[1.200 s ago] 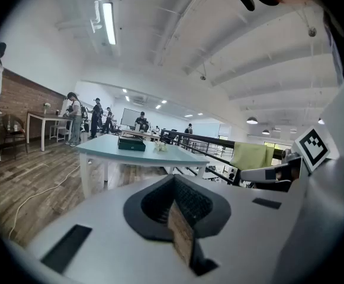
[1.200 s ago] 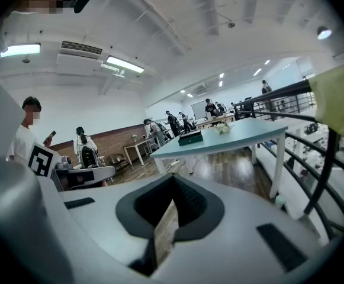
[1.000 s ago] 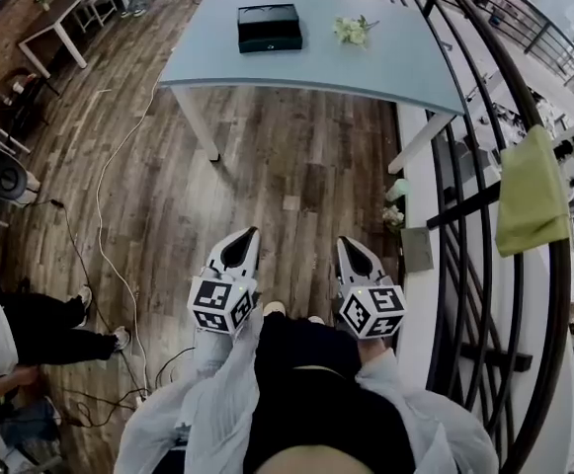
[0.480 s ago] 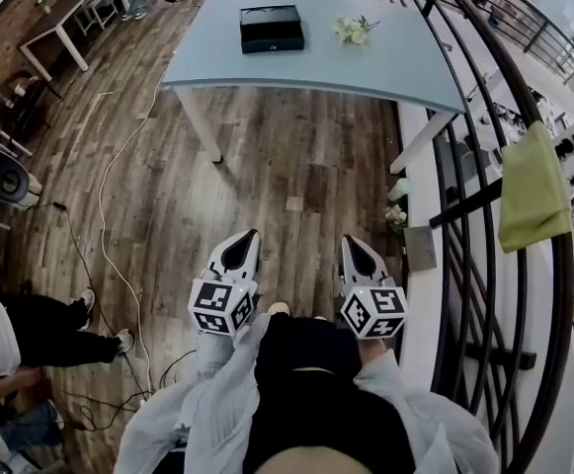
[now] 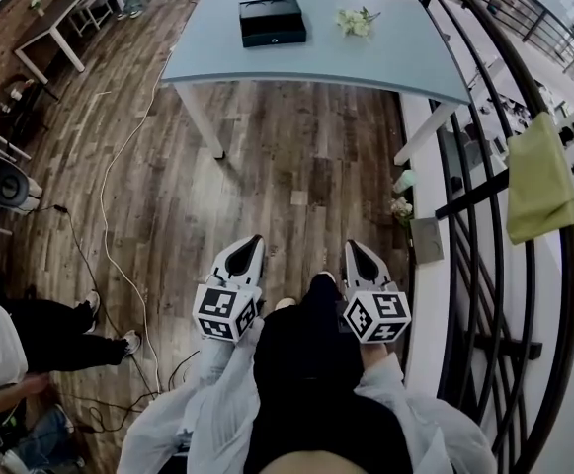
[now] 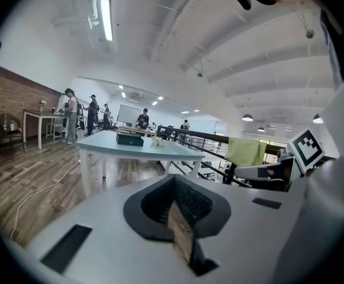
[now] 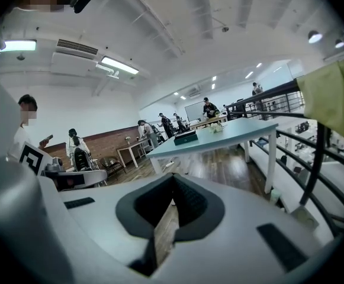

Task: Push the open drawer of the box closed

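A broad wooden floor [image 5: 296, 166] stretches ahead of both grippers to a pale table [image 5: 385, 57], which stands well beyond them. On the table's far part, almost straight ahead of the left gripper [image 5: 253, 241], sits the dark box [image 5: 272, 22]. It is too small here to tell whether its drawer stands open. A little bunch of flowers [image 5: 356, 23] lies near it, in line with the right gripper [image 5: 350, 244]. Both grippers are held low at the person's waist, jaws pressed together with nothing between them. That suits a push: walk up, meet the drawer front squarely with closed tips, brace the box with the other gripper, and press straight in.
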Demonstrator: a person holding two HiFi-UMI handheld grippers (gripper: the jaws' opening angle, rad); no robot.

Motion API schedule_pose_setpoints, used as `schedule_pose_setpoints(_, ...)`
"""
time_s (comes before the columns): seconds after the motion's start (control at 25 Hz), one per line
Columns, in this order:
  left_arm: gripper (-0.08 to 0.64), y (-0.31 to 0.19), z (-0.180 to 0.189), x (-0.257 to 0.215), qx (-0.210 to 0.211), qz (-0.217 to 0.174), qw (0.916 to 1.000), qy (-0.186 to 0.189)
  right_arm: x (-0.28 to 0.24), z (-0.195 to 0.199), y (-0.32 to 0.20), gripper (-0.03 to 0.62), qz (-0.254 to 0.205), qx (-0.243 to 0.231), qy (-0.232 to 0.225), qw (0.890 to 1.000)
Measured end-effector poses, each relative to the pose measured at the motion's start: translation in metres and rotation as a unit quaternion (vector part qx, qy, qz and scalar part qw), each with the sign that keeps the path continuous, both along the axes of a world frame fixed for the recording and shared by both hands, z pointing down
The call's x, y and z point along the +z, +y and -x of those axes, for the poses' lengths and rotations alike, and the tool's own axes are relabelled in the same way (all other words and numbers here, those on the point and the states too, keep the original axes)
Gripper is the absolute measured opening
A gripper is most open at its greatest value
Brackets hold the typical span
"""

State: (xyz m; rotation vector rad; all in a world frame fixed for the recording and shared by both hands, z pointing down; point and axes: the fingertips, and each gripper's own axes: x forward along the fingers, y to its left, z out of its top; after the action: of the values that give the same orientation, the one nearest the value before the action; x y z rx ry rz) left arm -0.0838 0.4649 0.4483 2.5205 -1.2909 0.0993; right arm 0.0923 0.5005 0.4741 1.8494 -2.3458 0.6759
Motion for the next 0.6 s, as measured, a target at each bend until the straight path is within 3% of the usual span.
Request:
schedule_pose_setpoints(0.24, 0.015, -0.020, -0.003, 0.005, -0.002, 0.008, 1.0000, -0.004, 0.005, -0.002, -0.022, 0.006, 0.009, -0.002, -0.011, 1.000)
schedule_pose_setpoints(0.6, 0.015, -0.096, -0.007, 0.004, -0.031, 0.008, 0.9995, -0.002, 0.007, -0.006, -0.103, 0.006, 0.016, -0.034, -0.010, 0.999)
